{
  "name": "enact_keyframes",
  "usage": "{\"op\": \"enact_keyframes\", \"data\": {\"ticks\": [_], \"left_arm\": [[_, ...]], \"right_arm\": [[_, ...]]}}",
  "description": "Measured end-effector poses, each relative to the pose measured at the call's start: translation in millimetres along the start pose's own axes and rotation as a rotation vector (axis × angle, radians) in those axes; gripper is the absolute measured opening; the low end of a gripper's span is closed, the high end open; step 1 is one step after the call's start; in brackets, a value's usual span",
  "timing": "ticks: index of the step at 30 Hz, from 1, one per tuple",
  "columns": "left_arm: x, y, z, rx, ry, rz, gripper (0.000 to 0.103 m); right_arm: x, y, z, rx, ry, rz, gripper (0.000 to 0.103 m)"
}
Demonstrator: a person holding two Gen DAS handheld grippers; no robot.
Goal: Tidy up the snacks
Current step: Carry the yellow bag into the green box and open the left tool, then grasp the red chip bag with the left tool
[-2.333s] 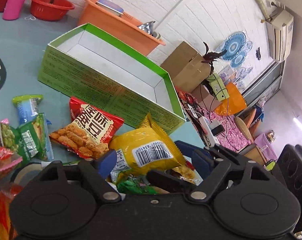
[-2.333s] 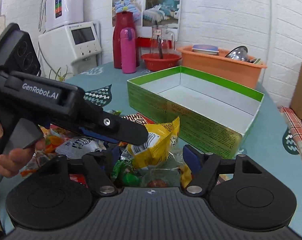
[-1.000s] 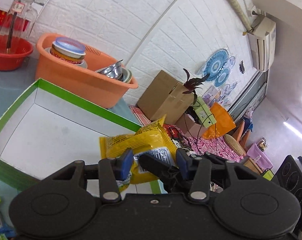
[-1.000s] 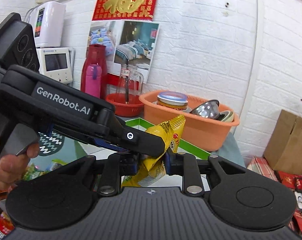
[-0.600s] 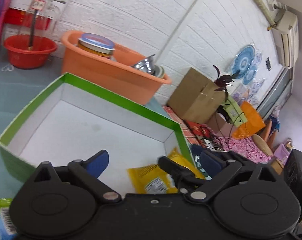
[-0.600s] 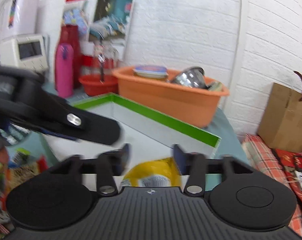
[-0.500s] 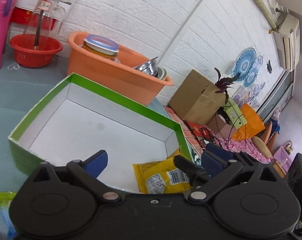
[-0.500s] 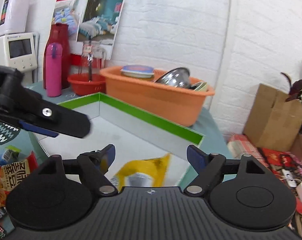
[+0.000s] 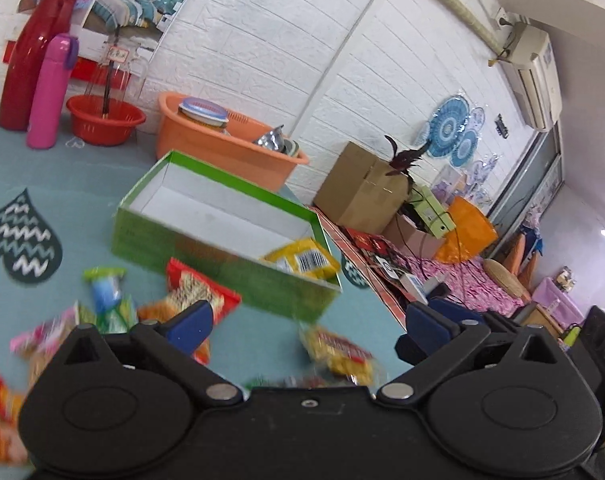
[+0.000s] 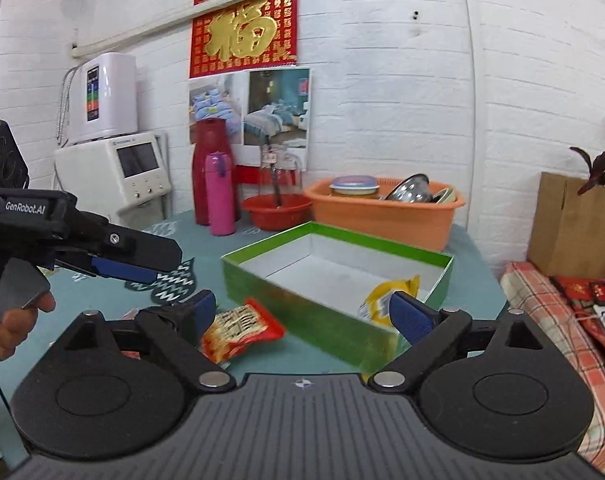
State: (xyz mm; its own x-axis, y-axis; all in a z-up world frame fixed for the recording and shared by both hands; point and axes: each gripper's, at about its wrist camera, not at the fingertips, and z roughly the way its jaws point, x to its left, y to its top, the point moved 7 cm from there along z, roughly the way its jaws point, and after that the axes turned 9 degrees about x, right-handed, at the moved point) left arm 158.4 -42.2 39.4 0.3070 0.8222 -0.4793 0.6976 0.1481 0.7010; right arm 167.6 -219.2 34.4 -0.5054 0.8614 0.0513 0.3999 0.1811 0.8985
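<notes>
A green box (image 9: 206, 250) with a white inside stands open on the teal table; it also shows in the right wrist view (image 10: 322, 308). A yellow snack bag (image 9: 302, 258) lies inside its near right corner, also seen in the right wrist view (image 10: 376, 296). A red snack bag (image 9: 194, 290) lies on the table against the box front, shown too in the right wrist view (image 10: 238, 330). Several more snack bags (image 9: 102, 300) lie at the left and one (image 9: 338, 354) in front. My left gripper (image 9: 306, 326) is open and empty. My right gripper (image 10: 302, 314) is open and empty; the left gripper (image 10: 114, 254) shows at its left.
An orange basin of dishes (image 9: 226, 146), a red bowl (image 9: 102, 118), a pink bottle (image 9: 48, 92) and a red flask (image 9: 34, 56) stand behind the box. A white appliance (image 10: 114, 176) is at the back left. The table's right edge (image 9: 366, 280) drops to a cluttered floor.
Both grippers let go of the yellow bag, which now lies in the box. Both grippers have pulled back and up from the box, open and empty.
</notes>
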Motion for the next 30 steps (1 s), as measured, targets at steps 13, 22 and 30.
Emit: {"op": "enact_keyframes", "data": {"ticks": [13, 22, 30], "left_arm": [[28, -101, -23, 0.093, -0.035, -0.131, 0.103], [52, -97, 2, 0.078, 0.036, -0.156, 0.103], [68, -96, 16, 0.101, 0.029, -0.201, 0.103]], "right_arm": [[88, -76, 0, 0.175, 0.23, -0.05, 0.103], [112, -89, 37, 0.266, 0.26, -0.11, 0.103], [111, -91, 62, 0.33, 0.229, -0.13, 0.103]]}}
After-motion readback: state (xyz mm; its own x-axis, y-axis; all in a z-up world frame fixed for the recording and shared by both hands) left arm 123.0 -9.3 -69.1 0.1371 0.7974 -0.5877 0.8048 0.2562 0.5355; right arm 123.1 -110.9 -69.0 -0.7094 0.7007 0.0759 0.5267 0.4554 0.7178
